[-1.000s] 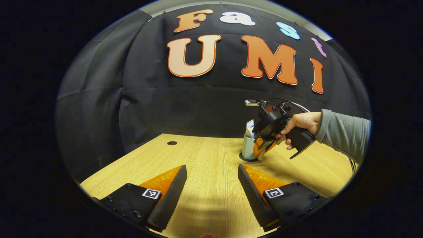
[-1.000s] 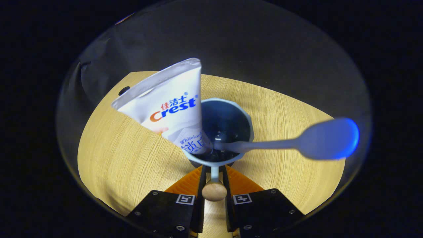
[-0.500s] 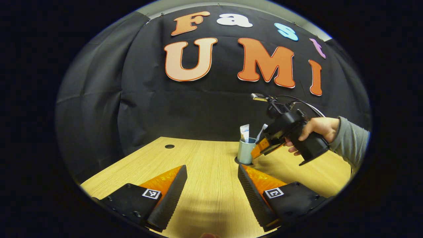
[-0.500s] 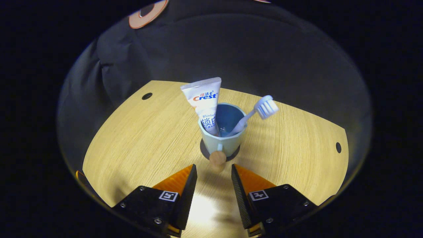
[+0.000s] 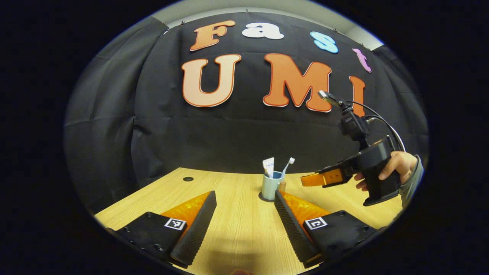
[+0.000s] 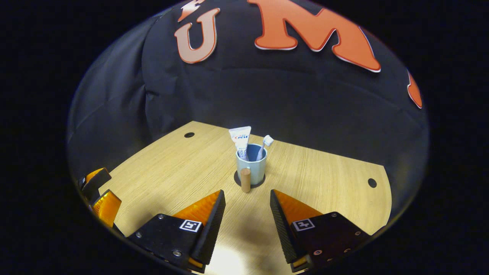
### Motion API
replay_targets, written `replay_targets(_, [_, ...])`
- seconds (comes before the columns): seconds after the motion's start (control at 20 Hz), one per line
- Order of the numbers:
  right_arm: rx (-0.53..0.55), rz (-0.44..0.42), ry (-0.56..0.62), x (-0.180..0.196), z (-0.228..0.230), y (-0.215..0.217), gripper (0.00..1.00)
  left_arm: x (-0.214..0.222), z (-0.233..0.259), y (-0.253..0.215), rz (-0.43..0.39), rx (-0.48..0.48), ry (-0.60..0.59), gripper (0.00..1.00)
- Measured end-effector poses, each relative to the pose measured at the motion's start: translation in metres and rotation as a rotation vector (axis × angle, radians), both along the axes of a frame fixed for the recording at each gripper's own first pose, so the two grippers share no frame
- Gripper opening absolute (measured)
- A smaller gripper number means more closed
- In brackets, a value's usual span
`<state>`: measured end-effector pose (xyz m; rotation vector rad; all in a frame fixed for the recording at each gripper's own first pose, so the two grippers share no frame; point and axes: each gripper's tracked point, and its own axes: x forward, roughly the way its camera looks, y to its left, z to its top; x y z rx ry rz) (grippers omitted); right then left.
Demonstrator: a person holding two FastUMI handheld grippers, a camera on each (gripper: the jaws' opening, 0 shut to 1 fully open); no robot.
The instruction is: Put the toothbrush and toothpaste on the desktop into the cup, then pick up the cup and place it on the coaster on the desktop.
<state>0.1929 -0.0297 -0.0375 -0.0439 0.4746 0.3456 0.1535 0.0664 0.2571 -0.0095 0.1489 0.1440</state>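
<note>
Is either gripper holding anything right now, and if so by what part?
Nothing is held. The left gripper and right gripper are both open and apart from the cup, which stands on the coaster.

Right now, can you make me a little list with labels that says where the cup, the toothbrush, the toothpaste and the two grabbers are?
cup: the cup stands upright on the dark round coaster on the wooden desk
toothpaste: the toothpaste is in the cup, sticking up
toothbrush: the toothbrush is in the cup, bristles up
cup handle: wooden, faces the right gripper
right gripper: open, apart from the cup
left gripper: the left gripper is open over the desk
</note>
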Motion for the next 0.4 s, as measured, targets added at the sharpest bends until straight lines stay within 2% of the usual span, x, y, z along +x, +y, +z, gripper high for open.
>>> replay_targets(0.4, [0.102,-0.114,-0.261,-0.050,0.044,-0.059,0.71,-0.004,0.035,-0.045,-0.055,0.040,-0.079,0.97])
